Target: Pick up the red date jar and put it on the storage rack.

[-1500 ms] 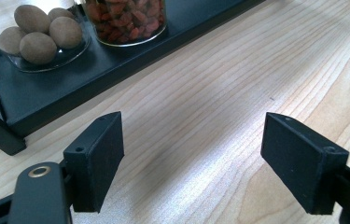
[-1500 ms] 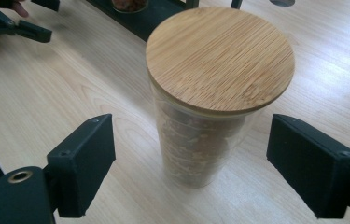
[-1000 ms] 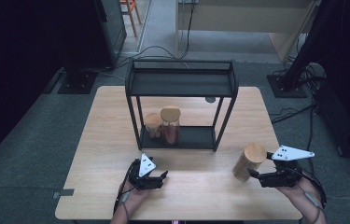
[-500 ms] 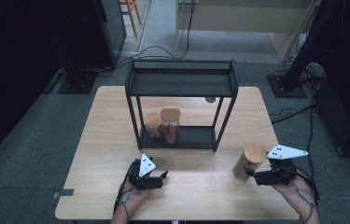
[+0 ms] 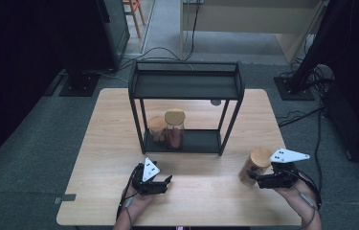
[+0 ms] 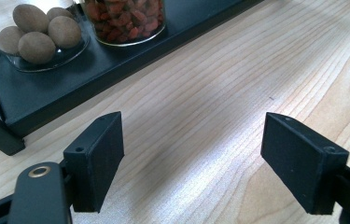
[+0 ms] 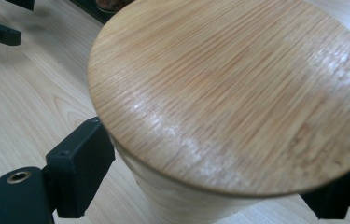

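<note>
Between jaws of right hand-held gripper (image 5: 256, 179): wooden-lidded jar (image 5: 254, 166), upright on table (image 5: 95, 158); jaws just closing, clasping jar.

Black shelf rack (image 5: 185, 86) stands mid-table (image 5: 95, 158), two jars on its bottom tier.
Short jar of brown nuts (image 5: 157, 128) sits left on that tier, touching the taller jar of red berries (image 5: 174, 127), which has a wooden lid; a small grey disc (image 5: 216, 102) lies on the table behind the rack's right side.
</note>
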`<state>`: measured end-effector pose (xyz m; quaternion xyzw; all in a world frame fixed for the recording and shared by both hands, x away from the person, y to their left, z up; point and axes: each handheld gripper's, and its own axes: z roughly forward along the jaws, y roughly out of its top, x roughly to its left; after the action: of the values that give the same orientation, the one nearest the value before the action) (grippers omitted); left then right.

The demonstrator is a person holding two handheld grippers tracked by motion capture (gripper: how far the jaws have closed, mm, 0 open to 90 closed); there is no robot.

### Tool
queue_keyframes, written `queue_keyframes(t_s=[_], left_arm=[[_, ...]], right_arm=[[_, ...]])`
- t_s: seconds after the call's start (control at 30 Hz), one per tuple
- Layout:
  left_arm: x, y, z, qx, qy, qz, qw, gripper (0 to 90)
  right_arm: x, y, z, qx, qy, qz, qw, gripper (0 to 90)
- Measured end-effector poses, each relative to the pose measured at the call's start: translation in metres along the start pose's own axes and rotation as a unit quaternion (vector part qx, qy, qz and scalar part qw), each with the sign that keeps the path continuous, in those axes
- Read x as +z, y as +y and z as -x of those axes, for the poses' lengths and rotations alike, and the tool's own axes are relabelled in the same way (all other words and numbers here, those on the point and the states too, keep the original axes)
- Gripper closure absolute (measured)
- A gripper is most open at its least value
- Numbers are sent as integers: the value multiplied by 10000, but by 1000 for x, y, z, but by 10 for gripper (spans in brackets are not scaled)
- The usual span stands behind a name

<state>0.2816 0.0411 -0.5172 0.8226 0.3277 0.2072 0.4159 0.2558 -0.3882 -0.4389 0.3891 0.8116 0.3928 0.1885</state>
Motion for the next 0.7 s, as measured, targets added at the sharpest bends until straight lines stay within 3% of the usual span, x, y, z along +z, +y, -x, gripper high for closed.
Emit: queue_keyframes(t_s=[0.23, 0.4, 0.7], left_arm=[[0, 0, 0, 0, 1, 1, 10000, 216], [0, 0, 0, -2, 2, 3, 10000, 216], [0, 0, 0, -11, 2, 10, 10000, 216]], right_arm=[[5, -2, 2, 60, 59, 8, 10000, 189], [6, -4, 5, 198, 87, 161, 9996, 241], [6, -5, 4, 143, 57, 235, 9996, 249]])
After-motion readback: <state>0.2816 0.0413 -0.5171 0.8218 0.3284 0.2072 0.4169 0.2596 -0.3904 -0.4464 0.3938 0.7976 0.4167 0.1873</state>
